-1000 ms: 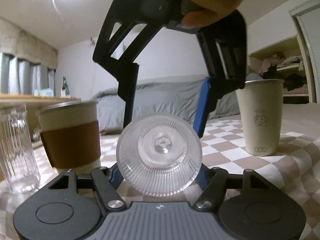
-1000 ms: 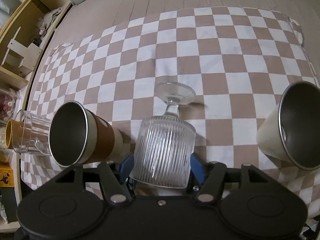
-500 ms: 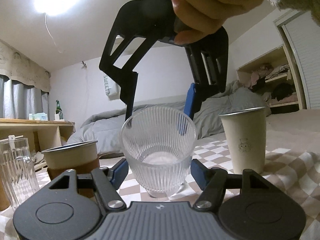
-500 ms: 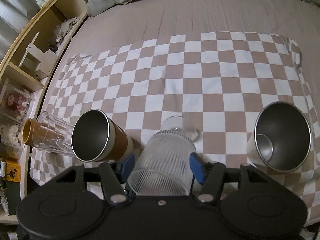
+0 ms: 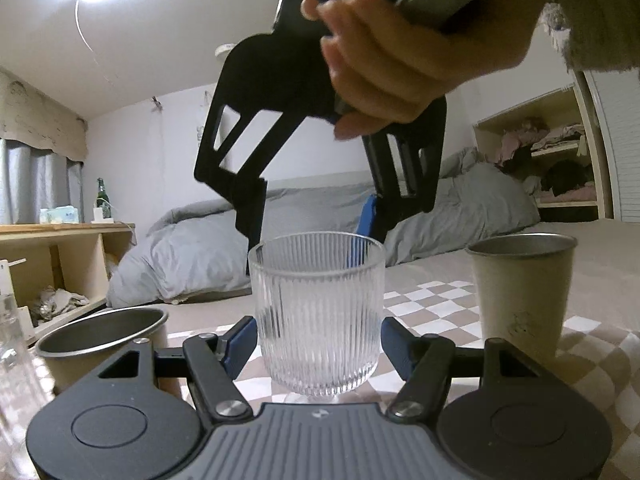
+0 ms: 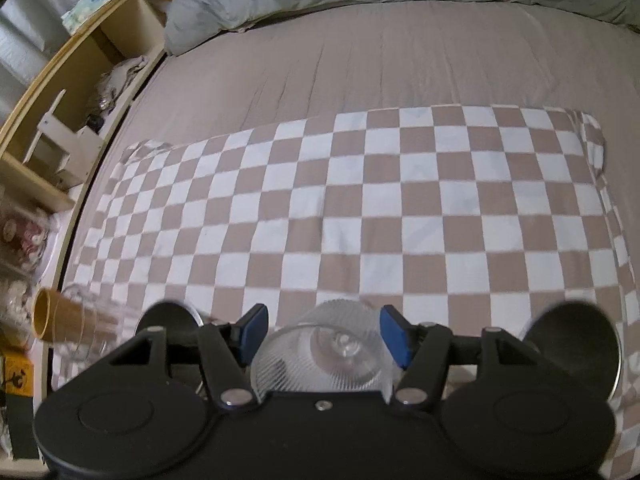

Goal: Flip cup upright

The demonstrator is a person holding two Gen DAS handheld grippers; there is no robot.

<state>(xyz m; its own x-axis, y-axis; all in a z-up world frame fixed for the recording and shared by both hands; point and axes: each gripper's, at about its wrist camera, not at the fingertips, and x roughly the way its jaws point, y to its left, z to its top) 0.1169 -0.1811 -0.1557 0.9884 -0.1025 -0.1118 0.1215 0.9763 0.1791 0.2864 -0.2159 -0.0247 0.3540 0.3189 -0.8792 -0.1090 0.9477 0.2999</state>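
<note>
The ribbed clear stemmed glass [image 5: 318, 320] stands upright on the checkered cloth, mouth up. My left gripper [image 5: 316, 342] has its blue pads on either side of the bowl with small gaps showing. My right gripper [image 6: 324, 336] is above the glass and looks down into the glass [image 6: 324, 356]; its pads stand apart from the rim. In the left wrist view the right gripper [image 5: 316, 216] hangs just behind and above the glass, held by a hand.
A cream metal cup [image 5: 520, 292] stands upright to the right, a brown-sleeved metal cup [image 5: 104, 340] to the left, and a clear tumbler [image 6: 88, 316] further left. The checkered cloth [image 6: 360, 208] lies on a bed; wooden shelves [image 6: 60, 128] run along the left.
The glass went from lying on its side, through a tilt, to standing upright. My right gripper rose above it and opened. The left wrist view rose a little.
</note>
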